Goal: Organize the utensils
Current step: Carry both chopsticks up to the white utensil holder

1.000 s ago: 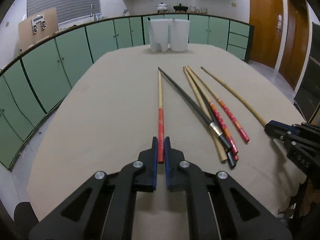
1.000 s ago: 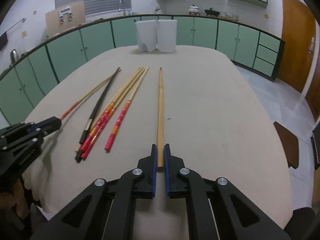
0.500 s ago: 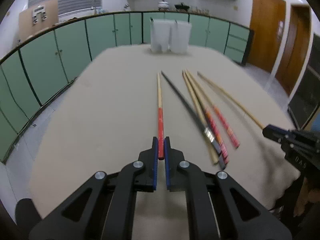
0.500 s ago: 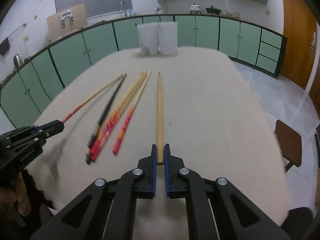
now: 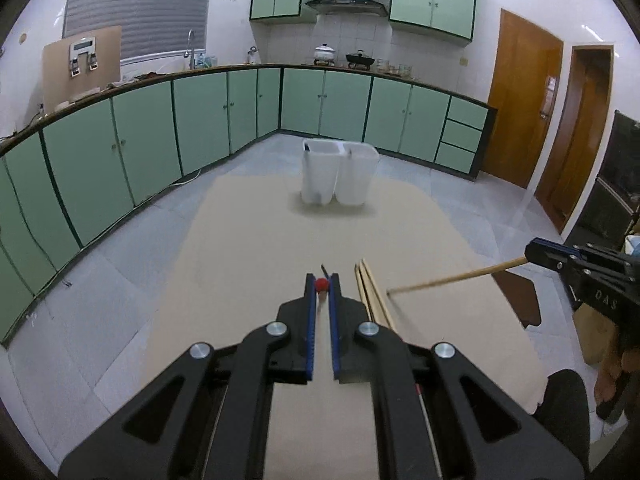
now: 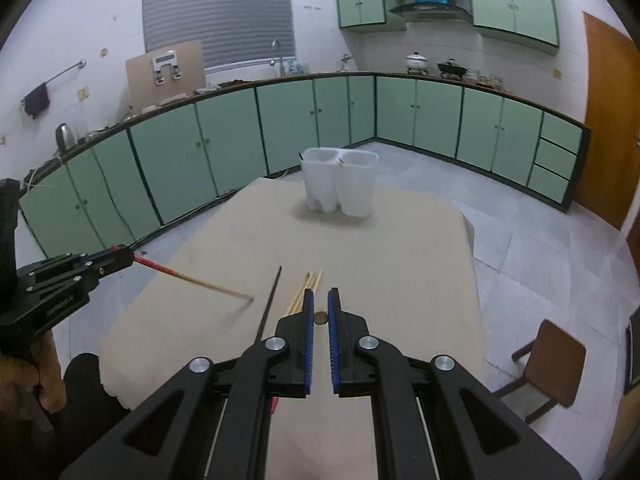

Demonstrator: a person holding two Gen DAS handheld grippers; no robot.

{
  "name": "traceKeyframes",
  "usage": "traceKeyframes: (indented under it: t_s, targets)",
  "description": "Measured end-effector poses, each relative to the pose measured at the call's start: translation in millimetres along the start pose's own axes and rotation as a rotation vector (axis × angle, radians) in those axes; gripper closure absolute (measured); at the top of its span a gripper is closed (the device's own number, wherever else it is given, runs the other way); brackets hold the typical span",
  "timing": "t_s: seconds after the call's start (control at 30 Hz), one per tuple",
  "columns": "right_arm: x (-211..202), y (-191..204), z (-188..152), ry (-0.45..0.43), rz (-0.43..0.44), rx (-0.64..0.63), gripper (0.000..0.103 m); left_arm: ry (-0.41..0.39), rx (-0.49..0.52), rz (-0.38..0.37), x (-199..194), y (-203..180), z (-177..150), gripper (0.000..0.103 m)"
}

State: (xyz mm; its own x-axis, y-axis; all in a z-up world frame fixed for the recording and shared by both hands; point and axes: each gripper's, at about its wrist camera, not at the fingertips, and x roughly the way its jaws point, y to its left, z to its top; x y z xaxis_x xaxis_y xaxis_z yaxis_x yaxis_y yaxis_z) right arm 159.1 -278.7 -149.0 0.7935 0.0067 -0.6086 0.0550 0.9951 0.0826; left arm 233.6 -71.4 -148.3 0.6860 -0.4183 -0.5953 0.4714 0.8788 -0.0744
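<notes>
My left gripper is shut on a red-handled chopstick, seen end-on; in the right wrist view that chopstick slants down toward the table from the left gripper. My right gripper is shut on a plain wooden chopstick, seen end-on; in the left wrist view it slants down from the right gripper. Several more chopsticks and a black one lie on the beige table. Two white holder cups stand at the far end.
Green cabinets line the kitchen walls beyond the table. A brown chair stands at the table's right side. Wooden doors are at the far right. The person's hand grips the left tool.
Both grippers have lifted and tipped up, raising their chopsticks off the table so the held ends now point at the cameras and the tips slant down.
</notes>
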Motion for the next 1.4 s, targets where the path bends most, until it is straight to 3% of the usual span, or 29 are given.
traceKeyframes:
  t_s: [0.47, 0.93, 1.13, 1.4]
  targets:
    - [40, -7, 81, 0.177, 0.052, -0.073, 0.096, 0.148, 0.039, -0.126, 29, 12, 68, 0.098]
    - [44, -21, 173, 0.213, 0.022, -0.086, 0.096, 0.119, 0.106, -0.143, 34, 2, 162, 0.098]
    - [45, -31, 221, 0.186, 0.0, -0.063, 0.096, 0.093, 0.104, -0.15, 43, -2, 215, 0.098]
    - [62, -45, 291, 0.11, -0.04, -0.033, 0.096, 0.02, 0.091, -0.102, 71, -7, 280, 0.098]
